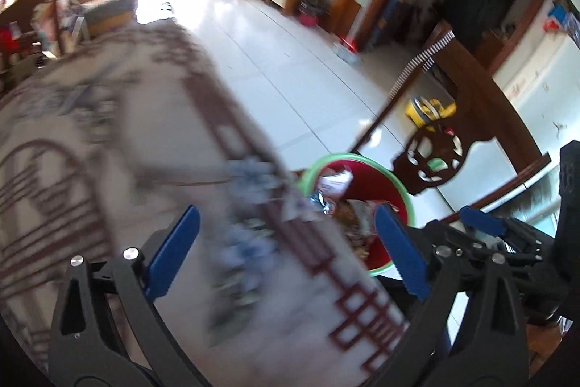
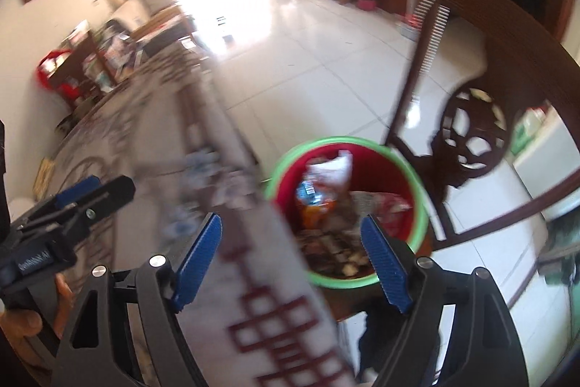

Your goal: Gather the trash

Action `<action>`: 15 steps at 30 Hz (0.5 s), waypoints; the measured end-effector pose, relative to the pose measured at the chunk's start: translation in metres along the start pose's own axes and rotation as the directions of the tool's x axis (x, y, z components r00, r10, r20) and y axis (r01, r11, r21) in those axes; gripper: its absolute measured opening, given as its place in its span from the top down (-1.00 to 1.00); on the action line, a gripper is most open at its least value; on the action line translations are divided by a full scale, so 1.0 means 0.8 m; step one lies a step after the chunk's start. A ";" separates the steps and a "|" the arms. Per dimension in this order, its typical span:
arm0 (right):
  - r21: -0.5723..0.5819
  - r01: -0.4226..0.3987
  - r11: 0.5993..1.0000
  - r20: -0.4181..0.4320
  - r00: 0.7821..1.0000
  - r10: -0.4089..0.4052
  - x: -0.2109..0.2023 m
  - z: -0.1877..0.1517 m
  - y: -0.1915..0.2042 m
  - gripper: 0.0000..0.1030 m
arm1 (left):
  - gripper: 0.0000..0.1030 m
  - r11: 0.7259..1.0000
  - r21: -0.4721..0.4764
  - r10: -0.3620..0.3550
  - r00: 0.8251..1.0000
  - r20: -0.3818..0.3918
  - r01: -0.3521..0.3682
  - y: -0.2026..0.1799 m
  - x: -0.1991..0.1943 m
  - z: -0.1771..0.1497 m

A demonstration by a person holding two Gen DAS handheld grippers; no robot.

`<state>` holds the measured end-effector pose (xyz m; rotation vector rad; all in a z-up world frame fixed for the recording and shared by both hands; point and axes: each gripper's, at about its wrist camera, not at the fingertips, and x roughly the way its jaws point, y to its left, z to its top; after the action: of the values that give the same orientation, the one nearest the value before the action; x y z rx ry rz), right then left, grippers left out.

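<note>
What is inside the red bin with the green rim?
The red bin holds crumpled snack wrappers, a white packet and brownish scraps lower down. The table edge covers its near left part, and the trash hides the bin's bottom.

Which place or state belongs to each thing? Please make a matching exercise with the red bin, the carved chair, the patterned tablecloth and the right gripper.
Column one:
1. red plastic bin with green rim
2. dark carved wooden chair
3. pale tablecloth with dark red pattern
4. right gripper with blue pads

Column two:
a. open, nothing between the pads
b. stands on the floor beside the table edge, holds wrappers
c. covers the table
d. stands behind the bin, right of it in both views

Pairs: 1-b, 2-d, 3-c, 4-a
</note>
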<state>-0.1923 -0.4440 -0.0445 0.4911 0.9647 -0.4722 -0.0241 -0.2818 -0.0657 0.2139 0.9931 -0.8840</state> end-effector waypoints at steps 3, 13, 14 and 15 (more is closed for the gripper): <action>-0.066 -0.049 0.997 0.006 0.999 0.050 -0.004 -0.004 0.055 -0.50 | -0.88 0.997 -0.041 0.065 0.997 0.048 -0.063 0.039 -0.042 -0.015; -0.287 -0.107 0.952 0.281 0.940 0.191 -0.082 -0.010 0.179 -0.87 | -0.90 0.955 -0.174 0.287 0.900 0.329 -0.241 0.107 -0.189 -0.036; -0.294 -0.099 0.951 0.317 0.928 0.195 -0.090 -0.013 0.185 -0.87 | -0.90 0.951 -0.193 0.297 0.885 0.358 -0.241 0.108 -0.201 -0.039; -0.297 -0.097 0.950 0.333 0.922 0.198 -0.093 -0.015 0.186 -0.87 | -0.90 0.948 -0.206 0.306 0.875 0.374 -0.243 0.108 -0.206 -0.042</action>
<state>-0.1501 -0.3072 0.0406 0.2113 0.6185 -0.2696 -0.0221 -0.1180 0.0284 0.0360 0.6193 -0.5543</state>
